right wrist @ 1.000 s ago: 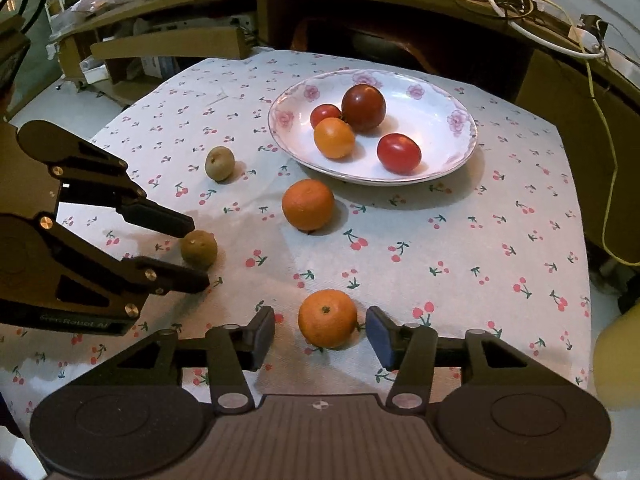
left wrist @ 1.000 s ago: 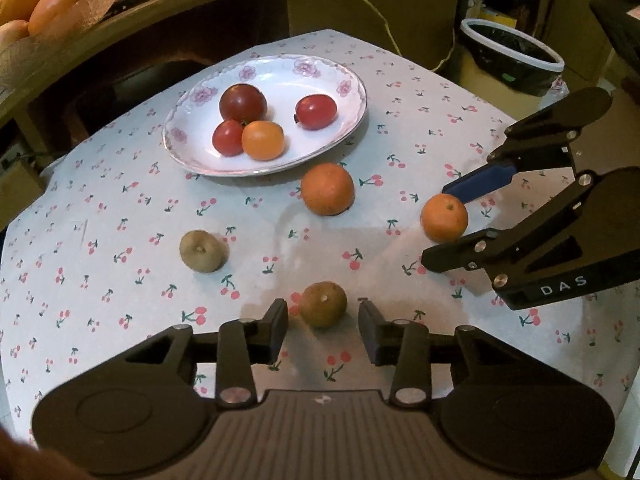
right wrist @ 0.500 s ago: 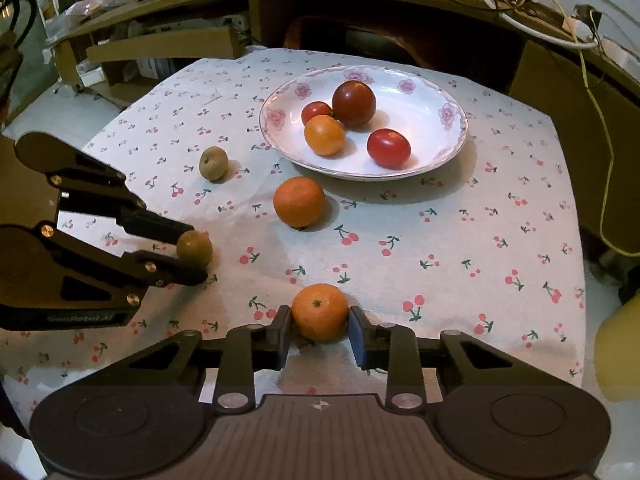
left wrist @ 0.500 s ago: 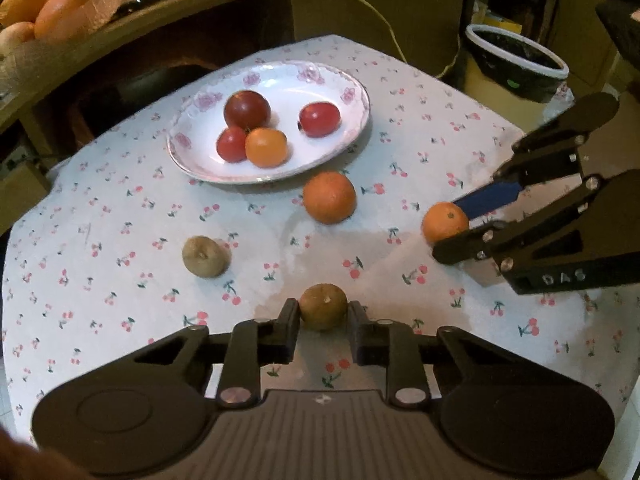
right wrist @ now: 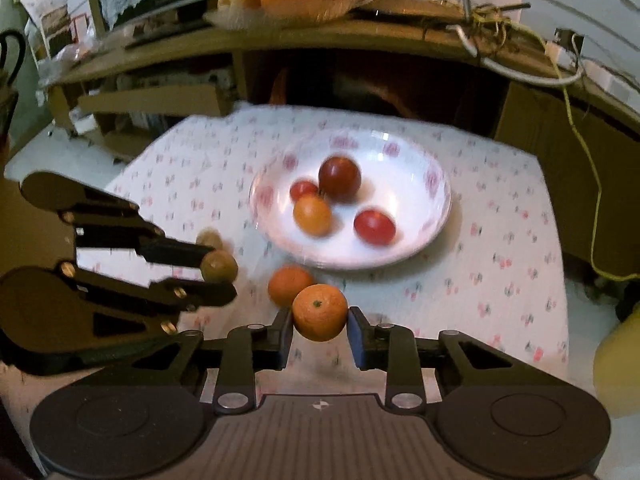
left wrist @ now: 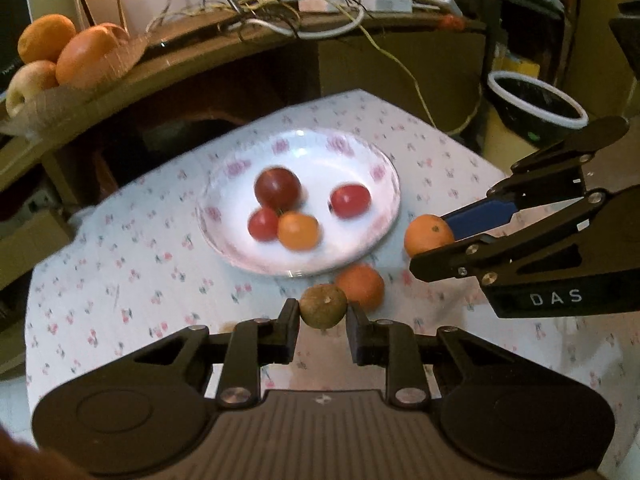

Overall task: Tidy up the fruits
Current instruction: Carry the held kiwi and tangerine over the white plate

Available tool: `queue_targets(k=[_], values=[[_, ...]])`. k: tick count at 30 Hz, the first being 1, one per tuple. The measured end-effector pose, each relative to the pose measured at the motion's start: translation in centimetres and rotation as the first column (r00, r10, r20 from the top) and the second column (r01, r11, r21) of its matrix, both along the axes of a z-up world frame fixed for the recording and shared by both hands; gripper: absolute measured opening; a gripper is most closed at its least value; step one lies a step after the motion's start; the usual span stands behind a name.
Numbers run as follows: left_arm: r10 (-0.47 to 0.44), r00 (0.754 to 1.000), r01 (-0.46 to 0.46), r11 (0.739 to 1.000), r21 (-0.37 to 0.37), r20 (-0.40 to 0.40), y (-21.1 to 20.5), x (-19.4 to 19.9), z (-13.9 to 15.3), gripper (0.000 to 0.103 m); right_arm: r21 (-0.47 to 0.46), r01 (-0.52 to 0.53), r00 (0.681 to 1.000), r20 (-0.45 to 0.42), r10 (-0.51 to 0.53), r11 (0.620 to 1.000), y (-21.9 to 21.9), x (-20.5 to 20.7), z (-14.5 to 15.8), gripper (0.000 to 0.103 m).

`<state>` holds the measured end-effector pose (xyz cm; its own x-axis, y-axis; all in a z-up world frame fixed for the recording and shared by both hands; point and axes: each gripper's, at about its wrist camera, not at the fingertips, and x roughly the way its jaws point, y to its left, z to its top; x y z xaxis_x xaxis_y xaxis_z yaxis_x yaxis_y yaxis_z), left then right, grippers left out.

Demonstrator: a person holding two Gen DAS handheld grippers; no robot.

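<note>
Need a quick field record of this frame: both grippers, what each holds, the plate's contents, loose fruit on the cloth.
left gripper: shut on small brown-green round fruit
right gripper: shut on small orange mandarin
white floral-rimmed plate: dark red tomato, two red tomatoes, one orange tomato
on cherry-print tablecloth: larger orange; second brown fruit, partly hidden
image: motion-blurred
</note>
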<state>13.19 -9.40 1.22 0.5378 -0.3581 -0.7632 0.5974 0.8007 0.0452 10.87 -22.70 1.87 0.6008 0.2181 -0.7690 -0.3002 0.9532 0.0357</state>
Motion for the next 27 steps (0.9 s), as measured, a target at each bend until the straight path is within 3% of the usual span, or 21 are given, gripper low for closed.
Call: queue_targets(k=[12, 27], values=[[0.062, 0.998, -0.062, 0.998, 0.018, 0.024, -1.0, 4.5, -0.6, 0.031, 0.029, 0.092, 0.995, 0.036, -0.093, 0.995, -1.1, 4.3, 0.0, 0.03], [0.07, 0.997, -0.07, 0.996, 0.049, 0.014, -1.7, 6.1, -2.0, 0.031, -0.013, 0.073, 0.997, 0.009, -0.073, 0.997, -0.4, 6.9, -1.8, 0.03]])
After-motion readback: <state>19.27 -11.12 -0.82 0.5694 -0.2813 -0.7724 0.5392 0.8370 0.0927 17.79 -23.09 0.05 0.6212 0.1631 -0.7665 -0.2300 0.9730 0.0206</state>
